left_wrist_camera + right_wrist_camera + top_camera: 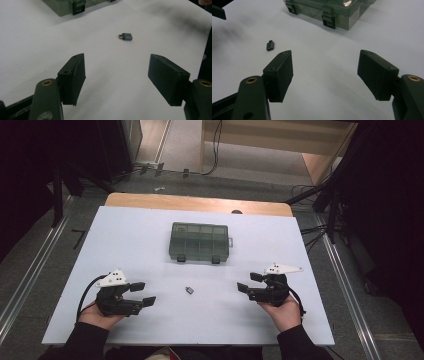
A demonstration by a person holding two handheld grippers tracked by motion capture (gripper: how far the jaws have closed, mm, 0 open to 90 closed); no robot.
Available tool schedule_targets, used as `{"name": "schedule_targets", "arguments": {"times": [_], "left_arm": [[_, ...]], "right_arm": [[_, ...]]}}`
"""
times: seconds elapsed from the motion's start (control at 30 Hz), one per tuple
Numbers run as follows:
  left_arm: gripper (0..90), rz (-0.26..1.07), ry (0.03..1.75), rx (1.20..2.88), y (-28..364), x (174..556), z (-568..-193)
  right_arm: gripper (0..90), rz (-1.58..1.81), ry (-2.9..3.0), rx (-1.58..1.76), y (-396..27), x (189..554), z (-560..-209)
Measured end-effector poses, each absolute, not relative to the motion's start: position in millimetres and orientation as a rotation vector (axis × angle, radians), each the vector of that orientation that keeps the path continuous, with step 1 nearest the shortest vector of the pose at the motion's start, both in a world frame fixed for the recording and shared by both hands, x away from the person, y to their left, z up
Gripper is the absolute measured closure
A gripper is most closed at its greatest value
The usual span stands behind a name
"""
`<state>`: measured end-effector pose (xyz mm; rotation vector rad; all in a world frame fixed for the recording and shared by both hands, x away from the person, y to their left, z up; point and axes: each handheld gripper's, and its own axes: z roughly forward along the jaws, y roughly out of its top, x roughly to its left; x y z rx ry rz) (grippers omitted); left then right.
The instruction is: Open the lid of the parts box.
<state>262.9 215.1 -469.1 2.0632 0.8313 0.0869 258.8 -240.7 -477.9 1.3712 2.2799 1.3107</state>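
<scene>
On the white tabletop [130,245], a small dark grey plug-like adapter [189,290] lies flat and alone, roughly midway between the two grippers and a little nearer the person than the closed, smoky translucent plastic compartment box [199,241] with black latches. The left gripper [141,293] rests low at the near left, its fingers [72,77] spread wide with nothing between them; the right gripper [250,282] sits at the near right, its fingers [279,75] likewise apart and empty. Judging from this, the step in hand is the reach for the adapter. To do it well, one gripper should come in low with its spread fingers straddling the adapter across its narrow sides, settling almost to the tabletop before closing, since so small and flat a piece could easily skid or tip away. The box looks latched, so the other gripper will probably have to open it.
</scene>
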Motion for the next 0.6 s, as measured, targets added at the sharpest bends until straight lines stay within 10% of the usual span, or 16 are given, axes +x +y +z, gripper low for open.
{"name": "schedule_targets", "arguments": {"times": [0.6], "left_arm": [[30.8, 0.087, 0.830, 2.057, 214.3, 263.4, -469.7]], "right_arm": [[29.0, 1.296, 2.262, 1.372, -238.5, 277.0, -471.0]]}}
